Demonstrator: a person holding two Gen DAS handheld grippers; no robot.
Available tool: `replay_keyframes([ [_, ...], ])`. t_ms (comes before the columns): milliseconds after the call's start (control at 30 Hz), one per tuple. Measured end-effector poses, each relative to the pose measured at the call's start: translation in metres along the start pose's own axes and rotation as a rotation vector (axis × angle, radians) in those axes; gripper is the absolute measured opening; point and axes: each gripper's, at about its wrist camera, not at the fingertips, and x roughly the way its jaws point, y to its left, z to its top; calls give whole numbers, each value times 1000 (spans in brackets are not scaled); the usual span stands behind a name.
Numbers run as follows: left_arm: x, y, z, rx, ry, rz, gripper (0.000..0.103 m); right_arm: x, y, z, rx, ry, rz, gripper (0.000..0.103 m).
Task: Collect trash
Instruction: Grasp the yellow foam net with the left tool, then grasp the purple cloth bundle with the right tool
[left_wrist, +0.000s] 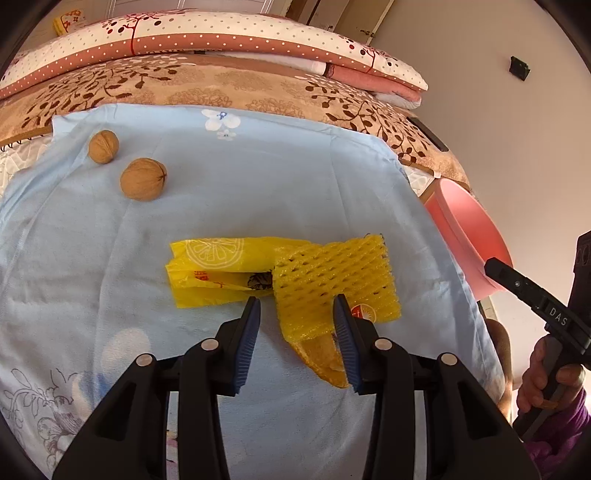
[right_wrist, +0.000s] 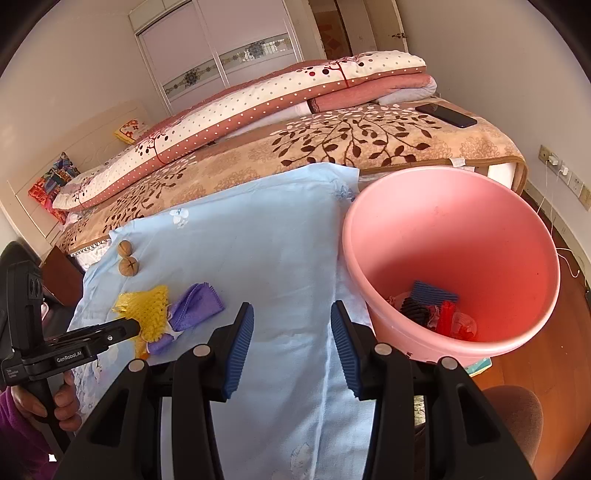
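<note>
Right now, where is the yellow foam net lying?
In the left wrist view the yellow foam net lies on the light blue sheet, just ahead of the left gripper, overlapping the yellow plastic bag on its left.

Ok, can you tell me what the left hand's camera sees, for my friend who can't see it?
The open left gripper hovers over yellow foam fruit netting lying beside a yellow plastic bag on a light blue sheet. Two walnuts sit farther back.

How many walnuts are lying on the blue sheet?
2. One walnut lies near the sheet's far left corner; the other walnut lies just nearer, beside it. None appears hidden.
</note>
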Motion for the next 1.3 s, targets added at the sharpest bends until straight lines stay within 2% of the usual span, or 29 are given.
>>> replay_keyframes([
  [133,-1,-1,-2,-14,-9,-66,41,5,4,-1,4,18,18,43],
  [267,-2,-7,-5,8,-26,-76,40,9,9,-1,-7,33,23,43],
  [300,-3,-8,-5,12,-31,-78,33,10,10,-1,-11,36,24,43],
  [533,-15,-3,-4,11,-78,-69,12,18,26,-2,-29,67,58,43],
  [733,-43,5,-1,-16,-158,-96,10,32,48,-1,-49,120,120,43],
  [967,-71,7,1,19,-260,-48,10,58,80,0,-35,225,200,45],
  [1133,-77,14,1,2,-282,-54,10,83,84,-3,59,320,214,48],
  [1300,-78,23,-1,-20,-285,-62,10,94,91,-1,91,339,219,48],
])
